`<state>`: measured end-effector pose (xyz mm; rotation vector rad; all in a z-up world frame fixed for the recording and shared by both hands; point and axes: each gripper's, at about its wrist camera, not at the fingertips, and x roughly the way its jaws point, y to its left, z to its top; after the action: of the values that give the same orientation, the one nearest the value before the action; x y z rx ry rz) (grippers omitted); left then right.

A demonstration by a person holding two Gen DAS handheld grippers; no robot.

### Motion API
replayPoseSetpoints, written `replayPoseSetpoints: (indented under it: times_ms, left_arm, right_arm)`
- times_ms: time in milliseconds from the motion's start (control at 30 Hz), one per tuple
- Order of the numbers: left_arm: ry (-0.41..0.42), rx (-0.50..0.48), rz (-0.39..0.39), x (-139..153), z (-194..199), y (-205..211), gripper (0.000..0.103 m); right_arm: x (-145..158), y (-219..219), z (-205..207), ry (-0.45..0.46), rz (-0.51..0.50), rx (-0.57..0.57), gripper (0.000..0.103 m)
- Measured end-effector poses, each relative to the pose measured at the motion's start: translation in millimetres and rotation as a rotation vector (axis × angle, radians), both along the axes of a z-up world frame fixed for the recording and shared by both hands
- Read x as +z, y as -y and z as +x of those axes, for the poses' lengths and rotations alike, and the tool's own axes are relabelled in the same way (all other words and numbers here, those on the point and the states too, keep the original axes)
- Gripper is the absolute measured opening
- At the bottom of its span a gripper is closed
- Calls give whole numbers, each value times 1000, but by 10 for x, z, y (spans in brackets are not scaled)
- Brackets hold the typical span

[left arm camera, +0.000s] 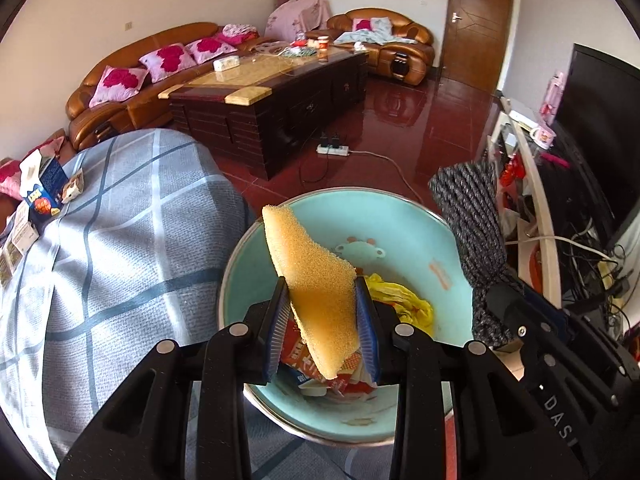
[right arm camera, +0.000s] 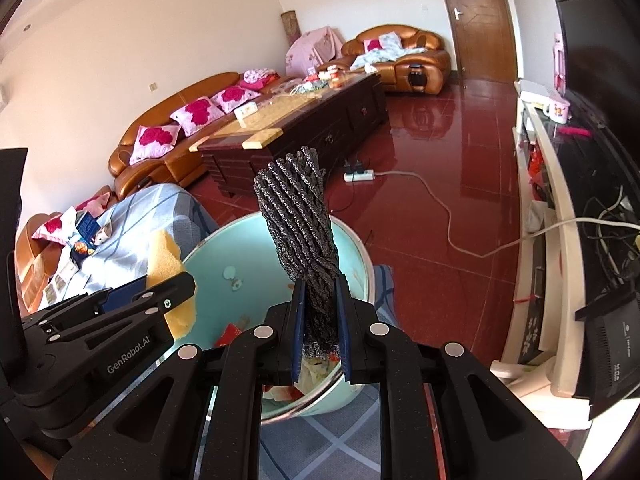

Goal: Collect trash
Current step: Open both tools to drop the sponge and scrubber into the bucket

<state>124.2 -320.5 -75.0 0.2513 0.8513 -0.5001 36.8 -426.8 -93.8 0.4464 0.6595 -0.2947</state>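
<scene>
The left claw [left arm camera: 322, 320] pinched a yellow sponge [left arm camera: 312, 280] and the right claw [right arm camera: 320, 320] a dark scrubber [right arm camera: 300, 228] over the basin [left arm camera: 400, 216]; an off-centre release risked either missing it.

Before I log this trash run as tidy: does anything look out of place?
Yes: cartons and packets lie scattered on the checked cloth, outside the bowl that holds the other trash.

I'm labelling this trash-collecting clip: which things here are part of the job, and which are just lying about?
Part of the job:
- yellow sponge in the left claw
- grey knitted cloth in the right claw
- teal basin holding wrappers
- cartons on the checked cover

Just lying about:
- sofa
- coffee table
- power strip
</scene>
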Motion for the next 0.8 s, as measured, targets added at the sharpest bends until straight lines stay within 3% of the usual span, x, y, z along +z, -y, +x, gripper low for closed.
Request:
replayPoseSetpoints:
  times_ms: [300,333,367,400,633,700,800]
  left_arm:
    - [-22,24,26,-122,182,-6,36]
    - [-30,27,21,-134,201,-20,41]
    - [-36,35,18,-144,223,-33,64]
    - [-32,51,16,-150,225,-61,77]
    - [-20,64,7,-122,194,-145,78]
    - [1,84,4,-64,165,-193,91]
    - [60,105,2,42,77,-293,97]
  right_arm:
    - [-161,98,195,-23,62,36,19]
    - [-159,96,193,-20,62,41,23]
    - [-157,102,186,-15,64,42,28]
    - [-147,111,167,-5,67,39,30]
    - [-36,143,86,61,99,29,35]
    - [14,159,28,93,117,19,41]
    - [102,132,-56,130,116,11,52]
